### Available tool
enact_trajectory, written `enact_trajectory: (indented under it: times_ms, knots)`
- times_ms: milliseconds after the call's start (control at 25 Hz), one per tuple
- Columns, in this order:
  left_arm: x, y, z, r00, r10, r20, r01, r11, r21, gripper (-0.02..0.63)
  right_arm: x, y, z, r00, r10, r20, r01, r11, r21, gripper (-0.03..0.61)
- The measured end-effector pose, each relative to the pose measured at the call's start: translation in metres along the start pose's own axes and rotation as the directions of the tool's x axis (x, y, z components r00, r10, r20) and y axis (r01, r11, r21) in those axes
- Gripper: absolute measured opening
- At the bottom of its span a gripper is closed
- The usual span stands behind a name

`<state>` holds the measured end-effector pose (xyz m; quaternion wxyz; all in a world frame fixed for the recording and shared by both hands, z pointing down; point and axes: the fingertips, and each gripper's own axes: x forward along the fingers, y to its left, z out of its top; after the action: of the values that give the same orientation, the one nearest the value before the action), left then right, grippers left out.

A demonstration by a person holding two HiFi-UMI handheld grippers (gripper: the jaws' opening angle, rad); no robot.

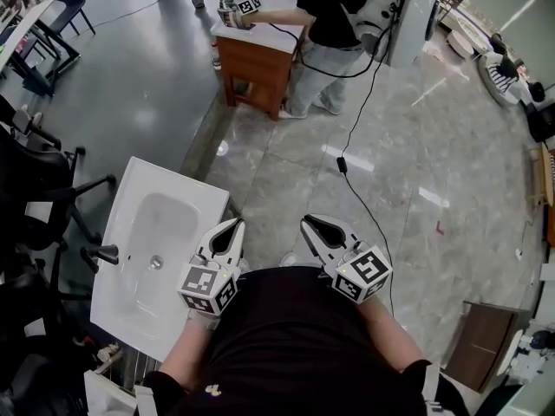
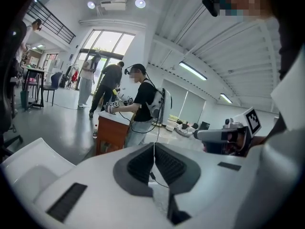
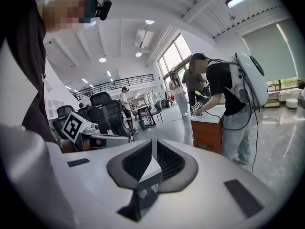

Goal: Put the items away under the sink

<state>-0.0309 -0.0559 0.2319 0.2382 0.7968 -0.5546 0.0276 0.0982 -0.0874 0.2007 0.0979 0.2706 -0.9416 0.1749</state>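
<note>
Grippers held at the chest, white sink (image 1: 139, 185) low on the left, no items in view.
The space under the sink is hidden, so a blind reach down could knock a gripper on its rim or tap (image 1: 104, 254). The left gripper (image 1: 234, 226) and right gripper (image 1: 310, 224) both have their jaws pressed together, holding nothing.

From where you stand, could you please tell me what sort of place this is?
Probably an open office or lab hall rather than a home: a white sink stands on a polished floor beside office chairs, and another person works at a wooden cabinet.
</note>
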Motion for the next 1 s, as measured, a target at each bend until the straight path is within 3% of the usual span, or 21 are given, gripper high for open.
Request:
enact_trajectory:
  times_ms: [360, 1000]
  knots:
    - [0.002, -0.013, 0.0, 0.999, -0.029, -0.016, 0.03, 0.998, 0.056, 0.023, 0.0, 0.011, -0.008, 0.999, 0.034, -0.021, -0.034, 0.999, -0.002, 0.051]
    - [0.0, -0.022, -0.013, 0.997, -0.034, -0.071, 0.039, 0.996, 0.079, 0.023, 0.003, 0.017, -0.012, 0.997, 0.063, -0.042, -0.062, 0.998, 0.03, 0.051]
